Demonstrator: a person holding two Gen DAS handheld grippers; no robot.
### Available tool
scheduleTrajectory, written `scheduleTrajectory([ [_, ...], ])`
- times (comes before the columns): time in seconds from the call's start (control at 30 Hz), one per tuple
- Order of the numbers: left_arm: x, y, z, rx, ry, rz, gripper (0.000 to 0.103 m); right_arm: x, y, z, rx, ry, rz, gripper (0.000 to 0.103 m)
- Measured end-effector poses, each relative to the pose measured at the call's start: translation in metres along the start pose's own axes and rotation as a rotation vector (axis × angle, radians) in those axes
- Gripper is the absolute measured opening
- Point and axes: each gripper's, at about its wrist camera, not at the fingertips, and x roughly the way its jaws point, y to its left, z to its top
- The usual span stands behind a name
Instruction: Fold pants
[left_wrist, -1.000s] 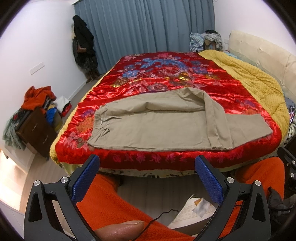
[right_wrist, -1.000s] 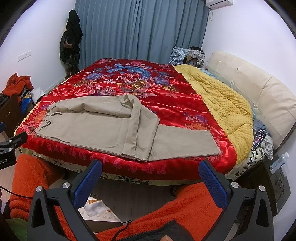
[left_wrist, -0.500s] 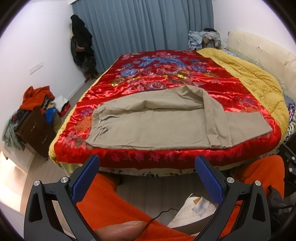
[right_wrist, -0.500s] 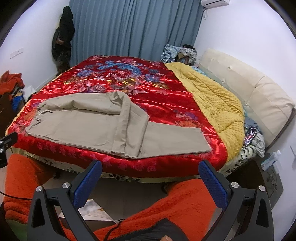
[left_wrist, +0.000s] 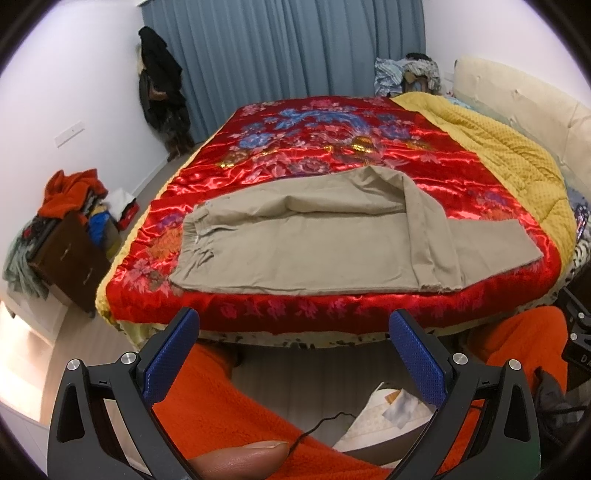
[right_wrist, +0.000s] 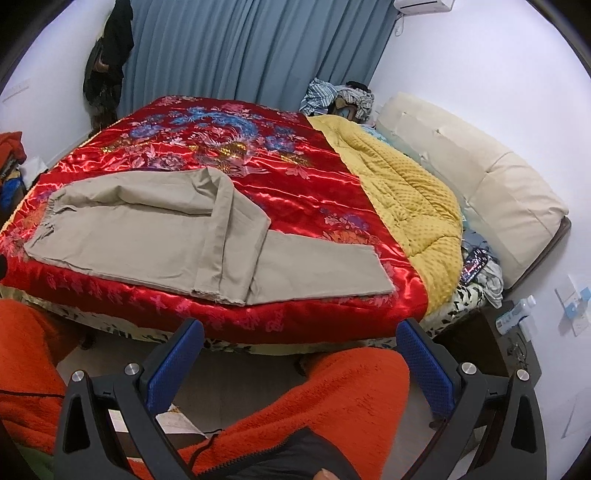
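Beige pants (left_wrist: 303, 247) (right_wrist: 147, 240) lie flat near the front edge of the bed, waistband to the left. One leg is bent back across the other, its hem at the front; the lower leg runs out to the right. My left gripper (left_wrist: 293, 325) hangs open short of the bed's front edge, nothing between its blue pads. My right gripper (right_wrist: 299, 334) is open too, held back from the bed in front of the right leg end.
The bed carries a red floral satin cover (left_wrist: 332, 147) and a yellow quilt (right_wrist: 406, 192) on the right. Orange fleece-clad legs (right_wrist: 332, 398) of a person fill the floor gap below. A cluttered brown cabinet (left_wrist: 66, 251) stands left; a nightstand (right_wrist: 509, 332) right.
Both grippers have drifted slightly: the bed and pants sit a bit lower and nearer in the views. The pants have not moved, and both grippers stay open.
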Motion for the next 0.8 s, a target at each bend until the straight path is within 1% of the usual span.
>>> scheduleTrajectory([
  [0.8,0.0002,0.0,0.0011,-0.001,0.003,0.0,0.102,0.0069,0.0027,-0.0047,0.014,0.022,0.014,0.103],
])
